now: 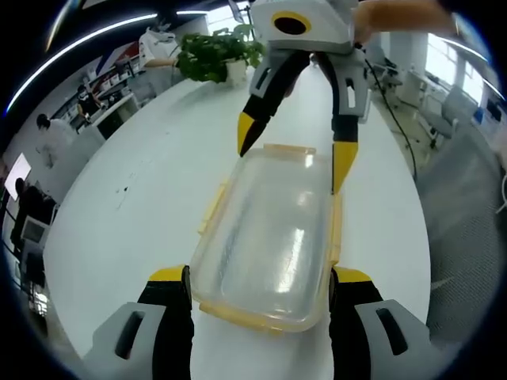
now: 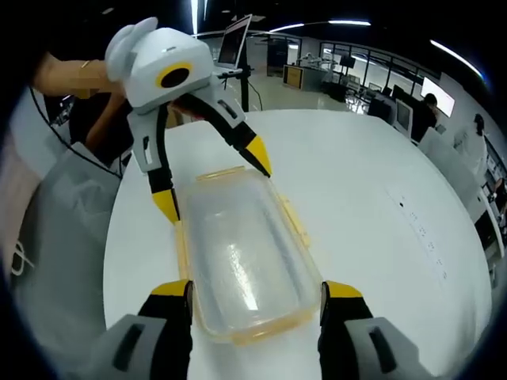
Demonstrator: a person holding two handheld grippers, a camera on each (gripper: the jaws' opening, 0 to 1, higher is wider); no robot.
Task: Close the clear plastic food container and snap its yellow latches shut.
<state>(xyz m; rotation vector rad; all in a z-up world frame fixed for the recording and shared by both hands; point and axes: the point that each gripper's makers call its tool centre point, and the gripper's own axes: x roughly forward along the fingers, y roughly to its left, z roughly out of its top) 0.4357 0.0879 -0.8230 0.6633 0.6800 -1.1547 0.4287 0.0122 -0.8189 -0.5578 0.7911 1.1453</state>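
Observation:
A clear plastic food container point(image 1: 273, 229) point(image 2: 242, 253) lies lengthwise on the white table point(image 1: 158, 182), its lid resting on top. Yellow latches point(image 1: 211, 207) point(image 2: 294, 218) stick out along its sides and ends. My left gripper point(image 1: 261, 279) is open, its yellow-tipped jaws straddling one end of the container, close to its sides. My right gripper point(image 2: 255, 291) is open and straddles the opposite end the same way. Each gripper faces the other: the right gripper point(image 1: 293, 154) hangs over the far end in the left gripper view, the left gripper point(image 2: 214, 186) in the right gripper view.
A potted plant point(image 1: 218, 55) stands at the table's far end. A person's arm point(image 2: 67, 75) holds the left gripper. A monitor point(image 2: 238, 36) sits behind the table. People and desks stand beyond the table's edge point(image 1: 47, 134). Bare tabletop point(image 2: 380, 198) lies beside the container.

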